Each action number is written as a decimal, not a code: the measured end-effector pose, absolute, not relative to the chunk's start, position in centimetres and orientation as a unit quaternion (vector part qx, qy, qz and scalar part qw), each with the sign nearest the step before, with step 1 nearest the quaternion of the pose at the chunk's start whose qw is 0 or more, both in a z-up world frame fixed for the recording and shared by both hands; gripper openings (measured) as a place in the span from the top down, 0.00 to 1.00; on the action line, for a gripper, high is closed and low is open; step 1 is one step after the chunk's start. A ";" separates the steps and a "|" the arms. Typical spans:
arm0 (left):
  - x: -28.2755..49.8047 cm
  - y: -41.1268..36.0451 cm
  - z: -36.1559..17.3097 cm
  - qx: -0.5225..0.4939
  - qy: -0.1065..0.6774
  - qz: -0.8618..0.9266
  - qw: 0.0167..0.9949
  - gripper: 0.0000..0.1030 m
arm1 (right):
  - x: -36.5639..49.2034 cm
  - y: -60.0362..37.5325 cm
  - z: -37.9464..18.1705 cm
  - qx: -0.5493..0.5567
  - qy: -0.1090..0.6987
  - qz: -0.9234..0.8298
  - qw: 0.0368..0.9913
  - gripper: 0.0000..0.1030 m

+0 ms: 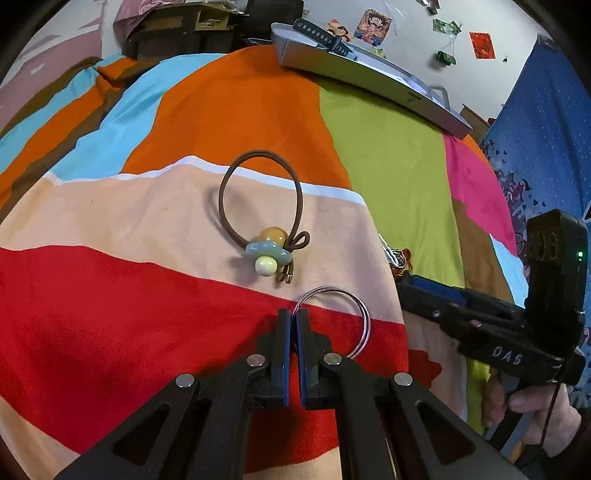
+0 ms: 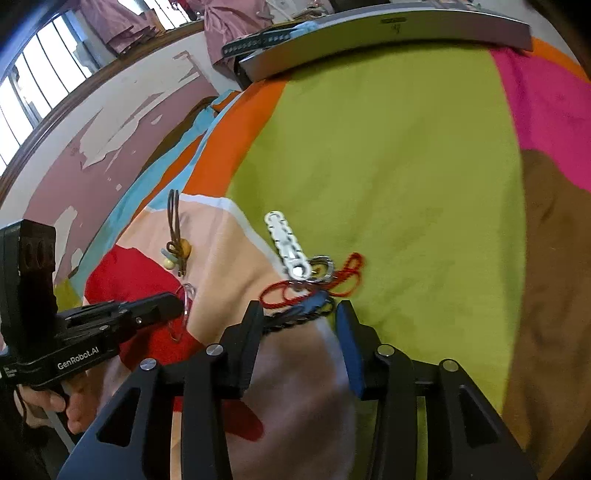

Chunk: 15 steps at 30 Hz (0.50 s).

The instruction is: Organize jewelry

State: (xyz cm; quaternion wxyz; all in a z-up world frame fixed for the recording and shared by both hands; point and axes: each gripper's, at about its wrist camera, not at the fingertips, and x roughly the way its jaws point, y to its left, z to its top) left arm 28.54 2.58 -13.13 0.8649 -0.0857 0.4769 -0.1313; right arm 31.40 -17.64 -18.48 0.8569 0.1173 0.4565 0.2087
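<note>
left gripper [image 1: 294, 314] clamped on one key ring [image 1: 340, 317] | right gripper [image 2: 299, 314] apart | one hair tie [image 1: 258, 206]

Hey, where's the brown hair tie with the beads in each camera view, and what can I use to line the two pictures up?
Left wrist view: hair tie lies centre frame on the peach stripe, just beyond the key ring.
Right wrist view: hair tie sits at left of centre, seen edge-on, above the left tool.
Shared landmark: the silver box at the far edge of the blanket.
</note>
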 end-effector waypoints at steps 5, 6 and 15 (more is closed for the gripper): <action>28.6 2.8 -13.4 -0.089 0.478 -0.135 0.863 0.96 | 31.7 -15.6 -18.9 0.088 0.463 0.214 0.856 0.62; 28.7 2.8 -13.5 -0.090 0.478 -0.136 0.863 0.96 | 31.6 -15.5 -18.9 0.084 0.462 0.215 0.857 0.60; 28.3 2.1 -13.4 -0.086 0.482 -0.153 0.858 0.96 | 30.6 -15.1 -18.6 0.049 0.465 0.205 0.860 0.75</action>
